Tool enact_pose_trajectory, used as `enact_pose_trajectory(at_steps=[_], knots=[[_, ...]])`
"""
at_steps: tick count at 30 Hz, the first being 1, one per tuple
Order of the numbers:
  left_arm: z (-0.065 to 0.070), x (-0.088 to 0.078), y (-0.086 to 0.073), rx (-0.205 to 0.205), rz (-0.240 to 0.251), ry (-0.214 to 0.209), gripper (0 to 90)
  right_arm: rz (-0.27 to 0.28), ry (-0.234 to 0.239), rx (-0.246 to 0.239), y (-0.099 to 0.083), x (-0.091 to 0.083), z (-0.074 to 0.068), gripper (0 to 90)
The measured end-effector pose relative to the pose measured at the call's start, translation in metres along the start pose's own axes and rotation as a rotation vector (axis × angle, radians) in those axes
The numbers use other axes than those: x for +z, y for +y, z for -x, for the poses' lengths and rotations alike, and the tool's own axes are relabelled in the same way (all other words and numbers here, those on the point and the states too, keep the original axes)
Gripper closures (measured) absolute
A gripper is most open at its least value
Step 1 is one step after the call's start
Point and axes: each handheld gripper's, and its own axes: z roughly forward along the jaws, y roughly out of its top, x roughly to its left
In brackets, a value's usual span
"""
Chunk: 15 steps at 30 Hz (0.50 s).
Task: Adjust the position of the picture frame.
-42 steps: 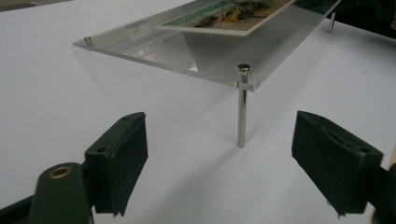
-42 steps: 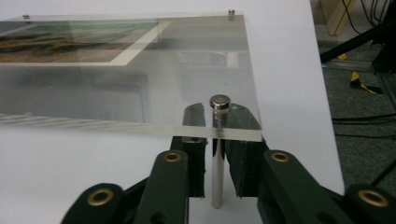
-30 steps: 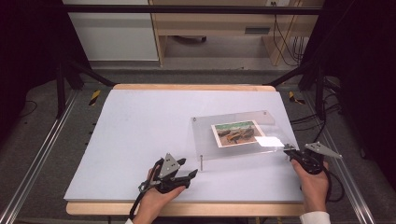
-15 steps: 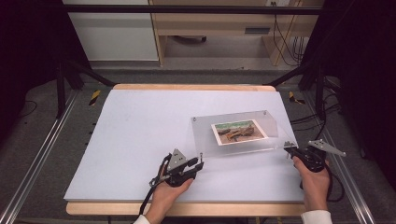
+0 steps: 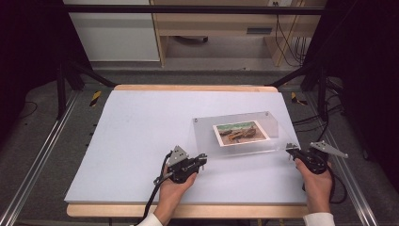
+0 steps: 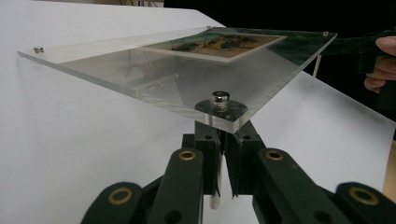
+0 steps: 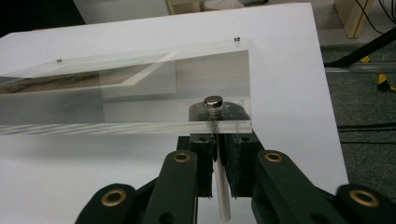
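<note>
A: High view, lower middle of the frame: the left gripper (image 5: 203, 157) has its jaws closed on the near-left standoff leg under the clear acrylic photo frame (image 5: 244, 141). The jaws have just been closing, and in the left gripper view the thin metal post (image 6: 214, 200) sits pinched between them, right under the corner cap. Over at the lower right, the right gripper (image 5: 291, 150) is clamped the same way on the near-right leg (image 7: 223, 186).

B: So the frame is right of centre on the white table (image 5: 141, 141), with the picture (image 5: 241, 133) sandwiched in it?

A: Yep, and it looks tilted, near edge up, far edge by the table. My worry is the grip itself. Those legs are skinny round pins, so I'd guess they could roll or slide in the pads if either hand twists.

B: And two hands on one rigid plate.

A: Exactly. If one hand lifts quicker or pulls sideways, the plate probably racks, and a post could unscrew or pop loose. Then that corner drops and the acrylic smacks the table or the photo shifts.

B: Slow and level, then.
</note>
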Motion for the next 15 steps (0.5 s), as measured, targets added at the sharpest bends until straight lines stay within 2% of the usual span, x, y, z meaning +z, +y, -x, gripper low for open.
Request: enact_pose_trajectory(at_steps=[4,8,12,15], knots=[[-0.0004,-0.0004,0.0018,-0.004,-0.007,0.0,84.1,0.012,-0.001,-0.02,-0.0007,0.0012,0.0003,79.3],[0.0003,-0.0012,0.0045,-0.004,-0.008,0.005,84.2,0.039,-0.025,-0.042,0.0005,0.0011,-0.0005,75.6],[0.0004,-0.0015,0.0069,0.001,-0.017,0.008,84.2,0.052,-0.009,-0.076,0.0028,0.0023,-0.0004,81.7],[0.0009,-0.0014,0.0096,0.006,-0.028,0.015,84.1,0.052,-0.007,-0.084,0.0035,0.0027,-0.002,83.9]])
